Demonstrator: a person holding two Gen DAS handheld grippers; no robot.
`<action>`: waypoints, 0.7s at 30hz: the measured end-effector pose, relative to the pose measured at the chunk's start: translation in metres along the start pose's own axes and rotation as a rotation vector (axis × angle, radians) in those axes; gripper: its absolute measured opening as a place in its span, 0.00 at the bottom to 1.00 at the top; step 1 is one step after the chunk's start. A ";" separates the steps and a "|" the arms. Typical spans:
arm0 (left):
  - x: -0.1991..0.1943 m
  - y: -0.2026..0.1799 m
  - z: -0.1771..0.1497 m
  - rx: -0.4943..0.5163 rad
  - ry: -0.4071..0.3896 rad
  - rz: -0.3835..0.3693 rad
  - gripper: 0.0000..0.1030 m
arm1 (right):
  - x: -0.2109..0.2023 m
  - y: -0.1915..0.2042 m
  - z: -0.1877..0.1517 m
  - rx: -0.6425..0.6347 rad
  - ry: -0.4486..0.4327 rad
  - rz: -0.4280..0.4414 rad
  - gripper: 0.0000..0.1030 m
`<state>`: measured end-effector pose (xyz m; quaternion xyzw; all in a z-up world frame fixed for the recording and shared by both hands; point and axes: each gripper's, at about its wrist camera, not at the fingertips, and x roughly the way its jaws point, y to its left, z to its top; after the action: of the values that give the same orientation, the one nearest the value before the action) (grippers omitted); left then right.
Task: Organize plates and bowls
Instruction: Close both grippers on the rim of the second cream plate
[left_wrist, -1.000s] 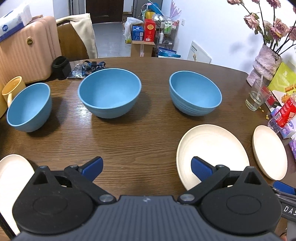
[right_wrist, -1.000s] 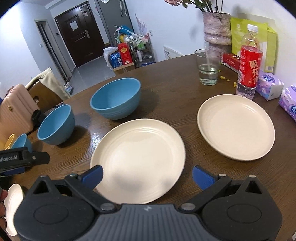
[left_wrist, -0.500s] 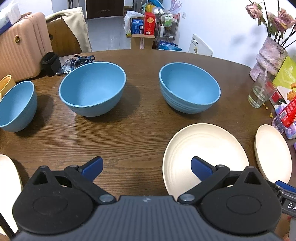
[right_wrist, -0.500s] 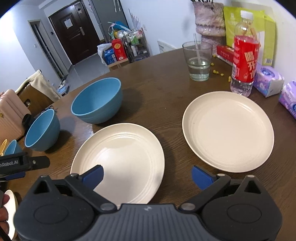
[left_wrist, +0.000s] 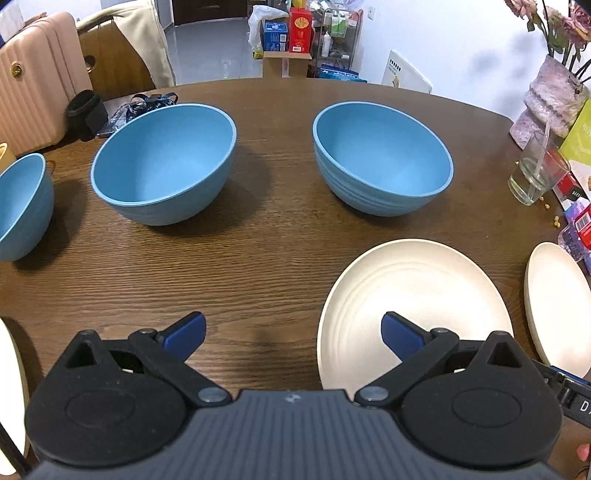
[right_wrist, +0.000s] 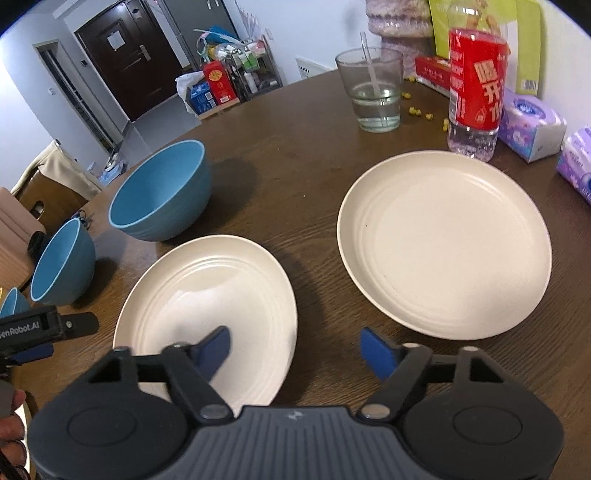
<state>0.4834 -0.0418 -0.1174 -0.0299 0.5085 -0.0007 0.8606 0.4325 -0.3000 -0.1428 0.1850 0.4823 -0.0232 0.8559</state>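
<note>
Right wrist view: right gripper (right_wrist: 295, 349), released, is narrowing and closing on the near plate (right_wrist: 207, 314) at lower left; left gripper (left_wrist: 293, 330), released, is nearing the bowls (left_wrist: 162, 162) — plate pickup likely starting.

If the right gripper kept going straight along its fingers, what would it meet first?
Probably the nearer cream plate: the open right gripper straddles its right rim, left finger over it. Depth is unclear; it might pass between that and the farther plate.
</note>
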 end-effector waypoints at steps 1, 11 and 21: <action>0.002 -0.001 0.000 0.002 0.003 -0.001 0.99 | 0.002 0.000 0.001 0.003 0.006 0.003 0.67; 0.020 -0.002 0.006 0.001 0.066 -0.025 0.76 | 0.017 -0.003 0.007 0.024 0.064 0.030 0.47; 0.039 0.000 0.008 -0.008 0.140 -0.060 0.46 | 0.029 -0.007 0.013 0.036 0.121 0.057 0.27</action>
<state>0.5090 -0.0423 -0.1476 -0.0487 0.5662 -0.0266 0.8224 0.4566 -0.3066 -0.1628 0.2153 0.5274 0.0037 0.8219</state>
